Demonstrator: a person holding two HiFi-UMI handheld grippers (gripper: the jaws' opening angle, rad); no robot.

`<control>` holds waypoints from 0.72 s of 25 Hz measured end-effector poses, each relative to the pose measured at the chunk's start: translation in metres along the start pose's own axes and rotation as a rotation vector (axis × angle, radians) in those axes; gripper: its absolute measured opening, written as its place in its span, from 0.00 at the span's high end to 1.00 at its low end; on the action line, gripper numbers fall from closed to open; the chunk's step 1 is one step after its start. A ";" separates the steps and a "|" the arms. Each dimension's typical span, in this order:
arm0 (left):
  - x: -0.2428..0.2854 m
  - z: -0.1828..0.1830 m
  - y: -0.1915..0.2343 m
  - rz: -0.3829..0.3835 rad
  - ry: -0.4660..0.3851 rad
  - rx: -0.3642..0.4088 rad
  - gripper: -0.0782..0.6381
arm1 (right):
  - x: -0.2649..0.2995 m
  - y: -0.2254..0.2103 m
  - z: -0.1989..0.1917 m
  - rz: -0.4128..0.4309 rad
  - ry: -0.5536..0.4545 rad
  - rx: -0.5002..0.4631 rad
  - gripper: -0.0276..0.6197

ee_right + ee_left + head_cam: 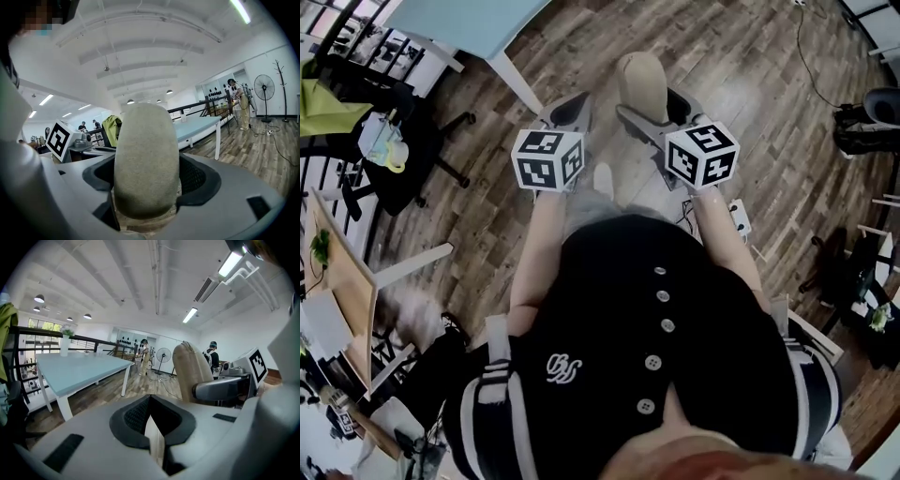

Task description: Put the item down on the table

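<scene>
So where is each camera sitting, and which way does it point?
Head view: on the head, looking steeply down at the floor; shows torso, left tool, right tool.
Left gripper view: on the left tool, facing along its jaws to the table.
Right gripper view: on the right tool, facing the beige item it clamps.
Shared: all three show the item.

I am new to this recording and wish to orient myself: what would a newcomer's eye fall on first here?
First comes the tall beige pad, which stands upright in the right tongs and fills the middle of the right gripper view. Seen from the head view, it is held over the wood floor, in front of the person. The pale blue table lies off to the left, apart from the pad, and the left tongs are shut on nothing.
</scene>
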State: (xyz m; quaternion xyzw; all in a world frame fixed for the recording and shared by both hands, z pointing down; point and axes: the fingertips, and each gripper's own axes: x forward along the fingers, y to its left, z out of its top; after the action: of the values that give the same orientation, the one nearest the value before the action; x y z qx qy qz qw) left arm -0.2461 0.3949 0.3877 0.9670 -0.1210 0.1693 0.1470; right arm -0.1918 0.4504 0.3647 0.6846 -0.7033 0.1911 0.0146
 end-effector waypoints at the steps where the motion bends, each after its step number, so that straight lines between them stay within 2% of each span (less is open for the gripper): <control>1: 0.008 0.009 0.008 -0.005 -0.004 0.001 0.88 | 0.008 -0.006 0.008 -0.007 -0.004 -0.003 0.35; 10: 0.072 0.069 0.068 -0.054 -0.023 0.042 0.88 | 0.085 -0.060 0.061 -0.062 -0.046 -0.004 0.35; 13: 0.083 0.074 0.082 -0.059 -0.004 0.049 0.88 | 0.105 -0.072 0.066 -0.072 -0.044 0.018 0.35; 18: 0.094 0.070 0.111 -0.044 0.023 0.018 0.88 | 0.134 -0.084 0.065 -0.072 -0.014 0.039 0.35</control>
State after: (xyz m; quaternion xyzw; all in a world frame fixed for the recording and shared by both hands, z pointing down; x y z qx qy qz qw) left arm -0.1716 0.2523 0.3856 0.9687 -0.0964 0.1781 0.1435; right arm -0.1035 0.3040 0.3635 0.7108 -0.6745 0.1994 0.0032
